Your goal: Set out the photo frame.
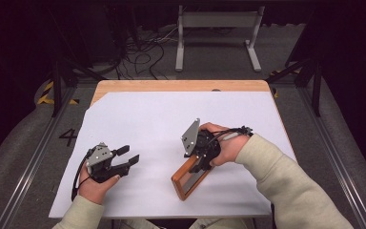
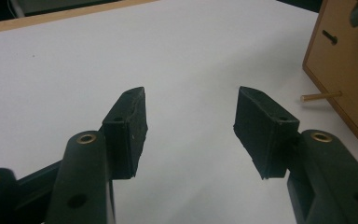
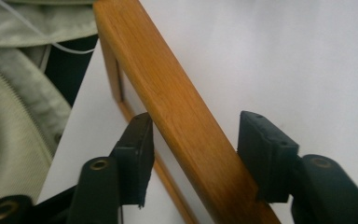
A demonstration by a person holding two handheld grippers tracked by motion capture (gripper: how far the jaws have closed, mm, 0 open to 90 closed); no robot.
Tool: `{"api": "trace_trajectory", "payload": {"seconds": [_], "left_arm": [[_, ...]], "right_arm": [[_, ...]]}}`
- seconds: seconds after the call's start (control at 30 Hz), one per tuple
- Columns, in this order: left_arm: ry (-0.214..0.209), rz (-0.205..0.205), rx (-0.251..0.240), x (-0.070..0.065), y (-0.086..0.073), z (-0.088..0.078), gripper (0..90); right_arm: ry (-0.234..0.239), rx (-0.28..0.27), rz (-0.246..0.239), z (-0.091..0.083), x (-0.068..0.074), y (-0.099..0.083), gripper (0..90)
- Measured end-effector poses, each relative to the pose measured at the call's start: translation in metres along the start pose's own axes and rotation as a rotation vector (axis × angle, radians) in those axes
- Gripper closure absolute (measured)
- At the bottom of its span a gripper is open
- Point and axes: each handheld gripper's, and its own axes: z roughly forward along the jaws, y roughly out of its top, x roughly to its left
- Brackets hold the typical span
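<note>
The frame (image 1: pixel 189 177) lay on the white sheet (image 1: pixel 171 114) covering the desk (image 1: pixel 181 86), near the desk's front edge and toward its right side, tilted so one short end pointed at the front edge. The right gripper (image 3: pixel 193 140) came down over it, its jaws straddling one wooden rail. The right pad seemed to press the rail's side; the left pad (image 3: pixel 137 149) stood at the rail's other edge, and whether it touched could not be told. So the grip looked half made at best, with the jaws at a middling width.

The left gripper (image 1: pixel 127 156) rested near the front-left part of the sheet, well apart from the frame, its jaws fairly wide with nothing but bare sheet between them. Its own view caught the frame's back panel (image 2: pixel 345 60) at the right, with a small peg (image 2: pixel 320 96) sticking out.

The risk lay in the angle: the rail ran slantwise through the jaws, so closing could have twisted the frame or let it slide out. A lift from one rail alone could also have let the far end swing down and hit the desk.
</note>
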Motion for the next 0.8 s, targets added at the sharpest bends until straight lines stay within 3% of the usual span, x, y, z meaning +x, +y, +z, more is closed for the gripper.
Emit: {"api": "trace_trajectory", "payload": {"seconds": [0.17, 0.3, 0.43, 0.47, 0.5, 0.63, 0.8], "left_arm": [[-0.003, -0.004, 0.003, -0.001, 0.000, 0.001, 44.1], [-0.002, 0.001, -0.001, 0.000, 0.000, 0.001, 44.1], [-0.001, -0.001, 0.000, 0.000, 0.000, 0.001, 44.1], [-0.001, -0.001, 0.000, 0.000, 0.000, 0.001, 44.1], [-0.002, -0.005, 0.000, 0.000, 0.000, 0.001, 44.1], [-0.002, 0.000, 0.001, 0.000, 0.000, 0.001, 44.1], [-0.005, -0.001, 0.003, 0.000, 0.000, 0.002, 44.1]], "right_arm": [[0.047, 0.047, -0.024, -0.005, 0.008, -0.001, 68.9], [0.052, 0.063, -0.031, -0.006, 0.012, 0.001, 70.4], [0.055, 0.076, 0.044, -0.010, 0.009, 0.002, 70.4], [0.055, 0.076, 0.044, -0.010, 0.009, 0.002, 70.4], [0.050, 0.069, 0.086, -0.013, 0.006, 0.002, 70.4], [0.031, 0.017, 0.166, -0.024, -0.003, -0.002, 70.4], [0.020, 0.008, 0.204, -0.031, -0.017, -0.006, 70.4]]}}
